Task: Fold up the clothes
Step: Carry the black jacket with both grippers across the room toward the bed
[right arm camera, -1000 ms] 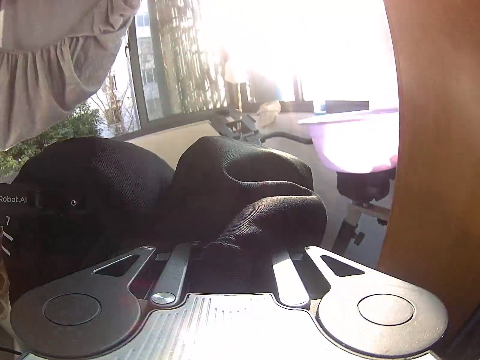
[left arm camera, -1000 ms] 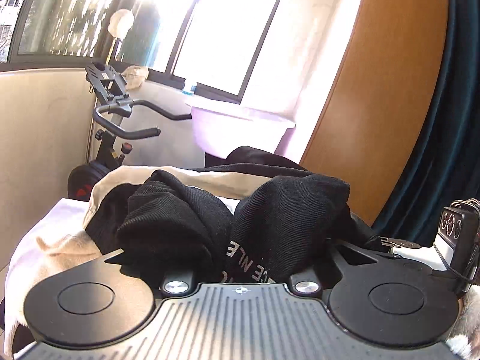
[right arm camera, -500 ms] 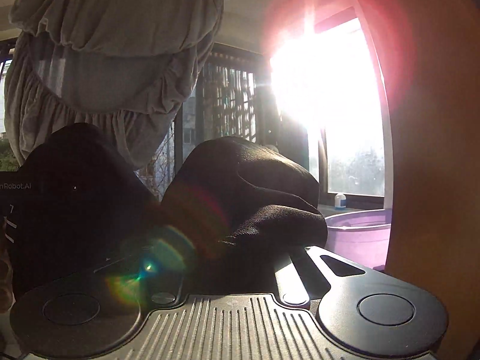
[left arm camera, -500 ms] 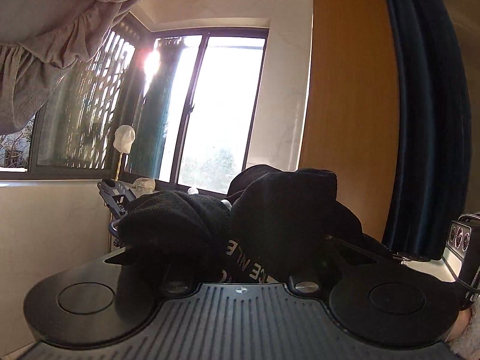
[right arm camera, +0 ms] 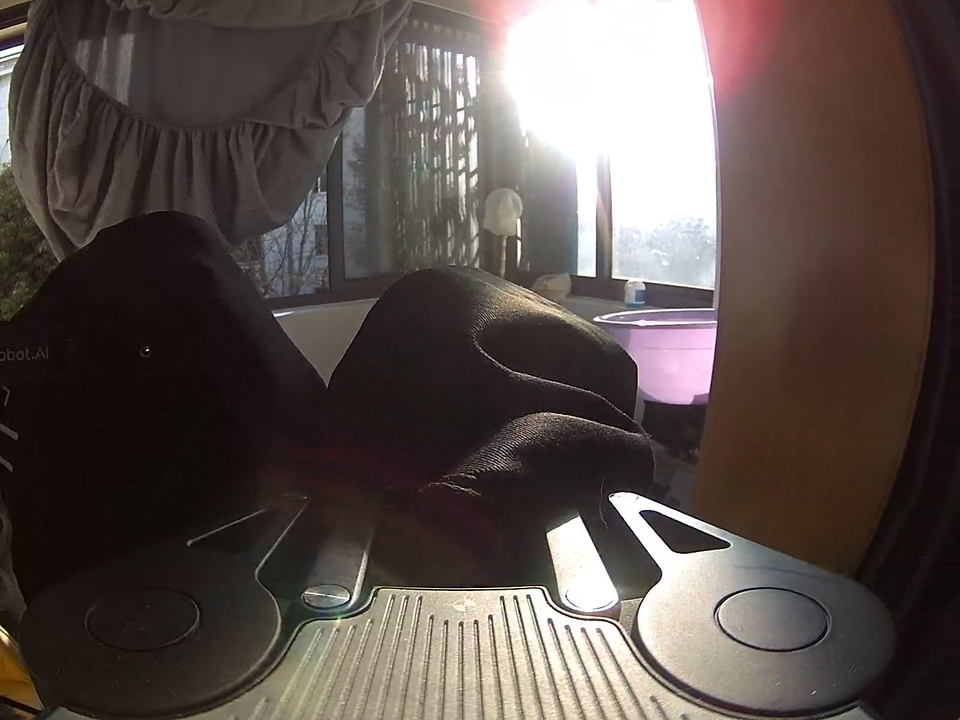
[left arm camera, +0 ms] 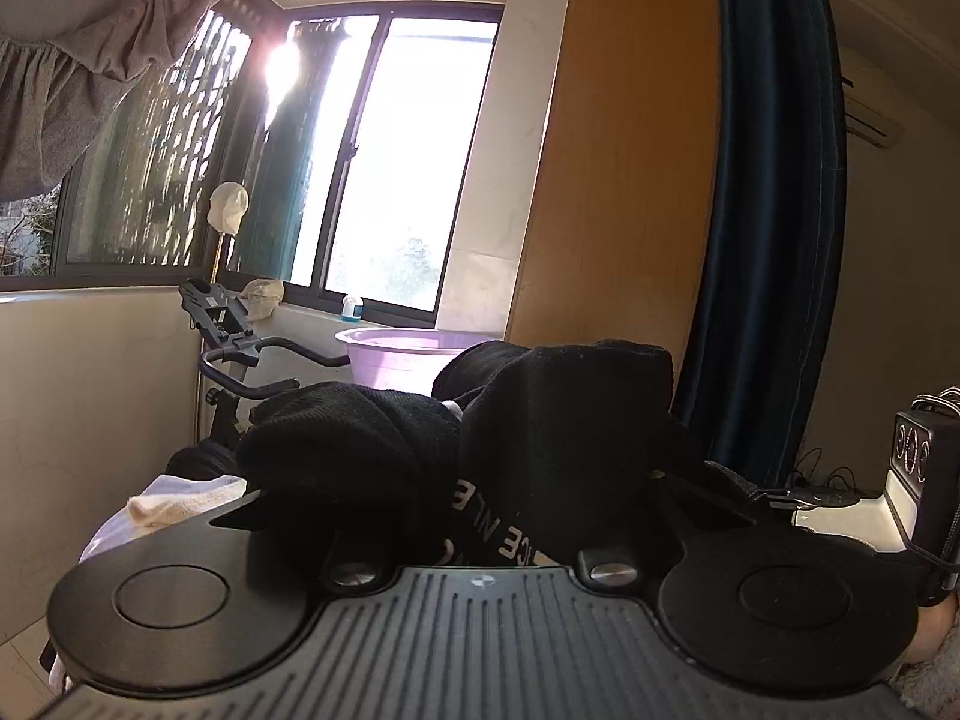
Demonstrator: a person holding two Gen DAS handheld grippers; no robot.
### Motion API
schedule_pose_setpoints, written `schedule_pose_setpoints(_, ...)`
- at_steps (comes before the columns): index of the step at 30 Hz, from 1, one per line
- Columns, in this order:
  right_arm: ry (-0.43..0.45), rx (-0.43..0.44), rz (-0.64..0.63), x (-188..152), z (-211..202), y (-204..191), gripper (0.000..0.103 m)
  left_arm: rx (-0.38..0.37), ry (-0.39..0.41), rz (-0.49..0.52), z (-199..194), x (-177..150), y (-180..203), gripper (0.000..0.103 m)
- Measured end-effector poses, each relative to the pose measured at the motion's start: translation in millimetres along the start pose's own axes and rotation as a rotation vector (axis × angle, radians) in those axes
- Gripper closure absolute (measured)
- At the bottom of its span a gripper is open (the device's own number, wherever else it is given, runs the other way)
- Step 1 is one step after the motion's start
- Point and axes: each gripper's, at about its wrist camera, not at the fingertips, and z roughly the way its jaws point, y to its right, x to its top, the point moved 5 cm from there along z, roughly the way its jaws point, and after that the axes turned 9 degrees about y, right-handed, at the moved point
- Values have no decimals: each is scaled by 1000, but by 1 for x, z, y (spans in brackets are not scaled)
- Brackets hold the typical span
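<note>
Black cloth [left arm camera: 540, 450] fills the lower middle of your left wrist view, bunched over the left gripper [left arm camera: 480, 516], whose jaws are clamped on it; white lettering shows on a fold just above the gripper body. In your right wrist view the same cloth [right arm camera: 492, 384] humps across the lower middle, and the right gripper [right arm camera: 468, 516] has its jaws closed on it too, the fabric draped over both fingers [right arm camera: 579, 546]. At far left of that view sits the other gripper's dark body. Behind, a grey sheet [right arm camera: 198, 90] hangs at upper left, a purple basin [right arm camera: 666, 348] stands at middle right, and an exercise bike [left arm camera: 240, 360] sits at middle left of the left view.
</note>
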Motion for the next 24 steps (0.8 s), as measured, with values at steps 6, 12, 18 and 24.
schedule_pose_setpoints(6,-93,-76,17,-25,-56,3,93,-66,-87,-39,-20,-29,28,88)
schedule_pose_setpoints(12,-121,-138,6,-40,-110,23,93,-133,-137,-57,-25,-47,75,88)
schedule_pose_setpoints(18,-86,-214,20,-45,-173,83,93,-208,-151,-26,-11,-63,152,88)
schedule_pose_setpoints(24,-51,-298,42,-61,-272,184,93,-295,-149,8,12,-95,279,88)
